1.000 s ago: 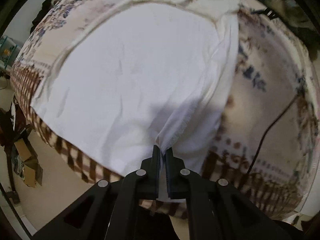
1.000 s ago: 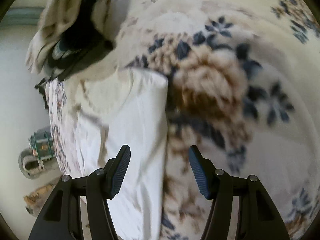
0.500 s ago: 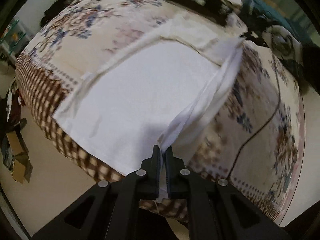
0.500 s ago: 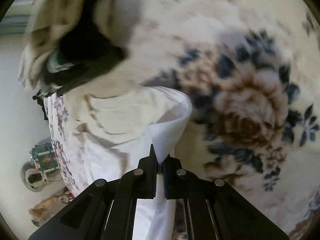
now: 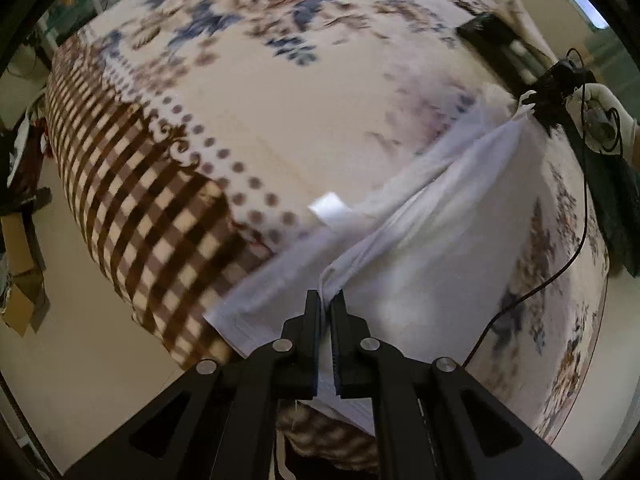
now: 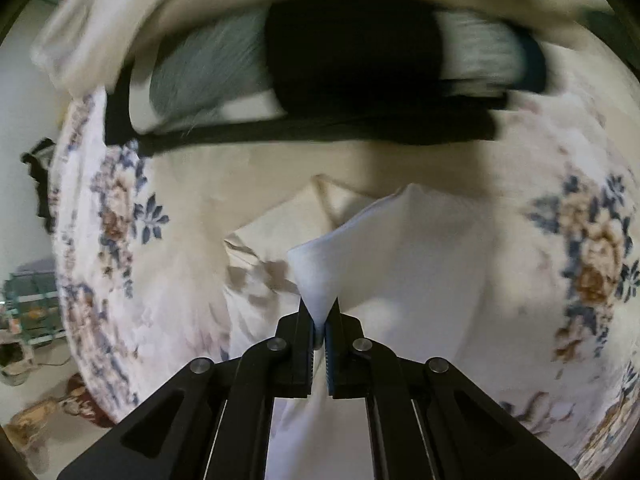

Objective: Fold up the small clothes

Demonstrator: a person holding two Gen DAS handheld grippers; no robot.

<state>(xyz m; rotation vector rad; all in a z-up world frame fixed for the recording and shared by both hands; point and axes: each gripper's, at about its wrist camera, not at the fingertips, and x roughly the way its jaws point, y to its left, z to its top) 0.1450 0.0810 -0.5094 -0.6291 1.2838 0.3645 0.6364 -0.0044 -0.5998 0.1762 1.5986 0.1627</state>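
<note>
A white garment (image 5: 448, 240) lies on a bed with a floral blanket (image 5: 248, 112), one side lifted into a long fold. My left gripper (image 5: 325, 300) is shut on the near corner of that raised edge. At the far end of the same edge, in the left wrist view, my right gripper (image 5: 534, 105) pinches the other corner, held by a white-gloved hand (image 5: 600, 116). In the right wrist view the right gripper (image 6: 319, 312) is shut on a peak of the white garment (image 6: 408, 264), which drapes down to the right.
A pile of dark and pale clothes (image 6: 344, 60) lies on the bed beyond the garment. A black cable (image 5: 560, 264) runs across the blanket's right side. The bed's checked edge (image 5: 160, 240) drops to a beige floor with cardboard boxes (image 5: 20, 280) at left.
The right gripper closed on the garment's far corner. Both grippers then swept sideways with the lifted edge, folding the white cloth over itself and uncovering the blanket on the left.
</note>
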